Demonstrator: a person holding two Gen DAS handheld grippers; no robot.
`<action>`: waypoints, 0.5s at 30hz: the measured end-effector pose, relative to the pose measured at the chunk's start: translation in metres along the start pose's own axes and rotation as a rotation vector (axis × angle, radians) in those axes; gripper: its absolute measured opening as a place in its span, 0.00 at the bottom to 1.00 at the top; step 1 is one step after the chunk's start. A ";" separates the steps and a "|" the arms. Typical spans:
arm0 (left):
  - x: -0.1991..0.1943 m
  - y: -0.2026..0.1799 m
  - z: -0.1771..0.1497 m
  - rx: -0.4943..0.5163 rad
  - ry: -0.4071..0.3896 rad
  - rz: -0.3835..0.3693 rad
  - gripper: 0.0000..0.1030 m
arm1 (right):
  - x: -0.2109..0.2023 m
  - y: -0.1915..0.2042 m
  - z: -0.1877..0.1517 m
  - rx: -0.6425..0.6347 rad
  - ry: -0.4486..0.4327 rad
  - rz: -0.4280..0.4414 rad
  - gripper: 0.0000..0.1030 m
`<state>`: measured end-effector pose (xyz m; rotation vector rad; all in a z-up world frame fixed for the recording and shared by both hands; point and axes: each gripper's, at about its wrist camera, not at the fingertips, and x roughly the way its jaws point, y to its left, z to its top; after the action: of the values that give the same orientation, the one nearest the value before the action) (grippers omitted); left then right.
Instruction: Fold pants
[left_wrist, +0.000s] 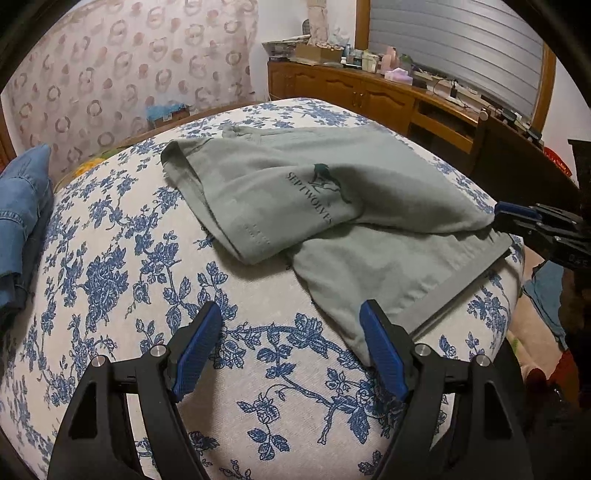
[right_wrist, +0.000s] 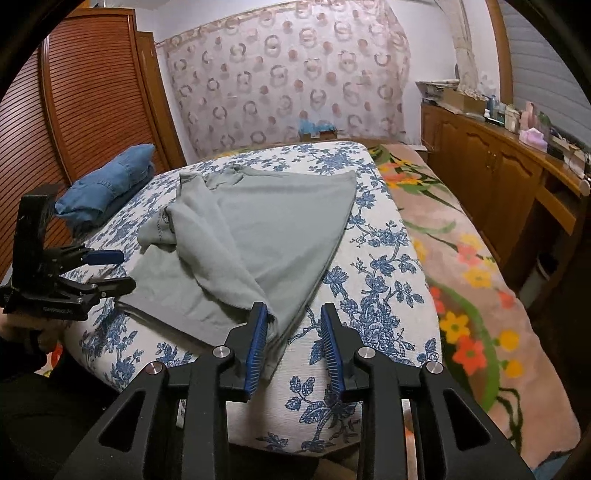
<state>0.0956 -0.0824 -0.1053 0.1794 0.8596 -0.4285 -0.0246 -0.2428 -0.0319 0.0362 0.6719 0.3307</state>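
Grey-green pants (left_wrist: 369, 206) (right_wrist: 258, 229) lie on a white cover with blue flowers (left_wrist: 147, 277) (right_wrist: 380, 277), one leg folded across the other, printed logo (left_wrist: 314, 195) facing up. My left gripper (left_wrist: 291, 306) (right_wrist: 125, 269) is open at the near waistband edge; its right finger rests over the cloth and nothing is pinched. My right gripper (right_wrist: 293, 306) (left_wrist: 498, 218) stands with its jaws a little apart at the folded leg's corner. The cloth touches its left finger (right_wrist: 258, 328) from outside, and only the flowered cover shows between the pads.
Folded blue jeans (left_wrist: 18, 221) (right_wrist: 107, 184) sit at the cover's far left. A pink floral blanket (right_wrist: 461, 277) spreads to the right. A wooden sideboard (left_wrist: 369, 92) (right_wrist: 480, 155) with clutter lines the right wall. A slatted wooden door (right_wrist: 74, 92) stands left.
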 end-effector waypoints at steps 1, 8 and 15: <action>0.000 0.000 0.000 0.000 -0.001 0.000 0.76 | 0.000 0.000 0.001 -0.001 -0.001 -0.001 0.30; -0.017 0.008 0.002 -0.024 -0.053 0.017 0.76 | -0.006 0.007 0.008 -0.024 -0.034 0.020 0.30; -0.037 0.032 0.008 -0.091 -0.124 0.072 0.78 | 0.001 0.027 0.021 -0.070 -0.060 0.062 0.35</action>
<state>0.0939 -0.0452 -0.0729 0.0981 0.7469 -0.3289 -0.0190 -0.2159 -0.0122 0.0004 0.5999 0.4115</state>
